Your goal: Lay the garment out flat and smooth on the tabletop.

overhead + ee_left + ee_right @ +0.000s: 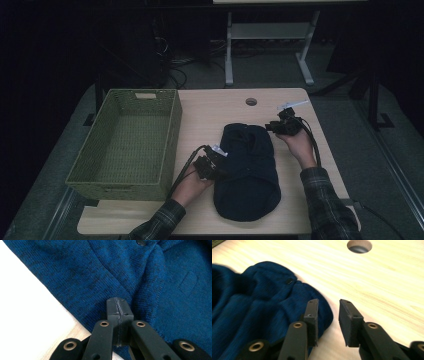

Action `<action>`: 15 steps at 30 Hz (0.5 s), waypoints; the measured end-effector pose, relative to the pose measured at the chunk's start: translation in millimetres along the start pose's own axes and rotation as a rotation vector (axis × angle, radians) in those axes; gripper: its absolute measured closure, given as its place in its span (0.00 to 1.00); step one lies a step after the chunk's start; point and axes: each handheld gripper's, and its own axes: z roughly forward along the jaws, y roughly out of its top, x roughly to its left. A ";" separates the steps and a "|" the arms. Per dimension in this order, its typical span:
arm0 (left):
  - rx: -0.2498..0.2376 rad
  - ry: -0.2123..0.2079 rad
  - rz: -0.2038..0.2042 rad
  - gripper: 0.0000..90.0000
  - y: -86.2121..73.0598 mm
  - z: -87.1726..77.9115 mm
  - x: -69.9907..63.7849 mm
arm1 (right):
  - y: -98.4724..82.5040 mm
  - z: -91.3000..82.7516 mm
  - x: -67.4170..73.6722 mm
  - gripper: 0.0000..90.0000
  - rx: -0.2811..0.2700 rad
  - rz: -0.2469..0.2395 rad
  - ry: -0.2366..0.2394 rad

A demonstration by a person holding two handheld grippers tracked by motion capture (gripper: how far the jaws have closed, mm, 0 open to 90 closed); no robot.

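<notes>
Folding a dark blue sweater (248, 170), as I read it. It lies bundled lengthwise on the surface (210, 115), right of the green basket (127, 140), which has nothing in it.

Left tool (216, 169): pressed into the sweater's left edge, jaws fully together. In the left gripper view the left tool (119, 308) has its pads meeting with no gap I can see; whether a thin pinch of knit sits between them I cannot tell. It looks to be anchoring the bundle.

Right tool (280, 126): at the sweater's far right corner, jaws partly apart, nothing between them. In the right gripper view the right tool (328, 320) has one pad over the fabric edge, the other over bare wood.

Judged step: between grasps on the right side. Next move calls for bringing the right tool over the near fold and closing on cloth, then tucking or lifting toward the basket while the left holds.

View differences: the high view gives the basket and the overall layout; the left gripper view shows the knit texture and a button (141, 242); the right gripper view shows the gap between pads and the cable hole (359, 245).
</notes>
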 end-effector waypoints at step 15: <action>-0.003 0.005 -0.004 1.00 0.7 0.6 -1.7 | -5.9 30.7 -9.7 0.83 0.081 0.036 0.080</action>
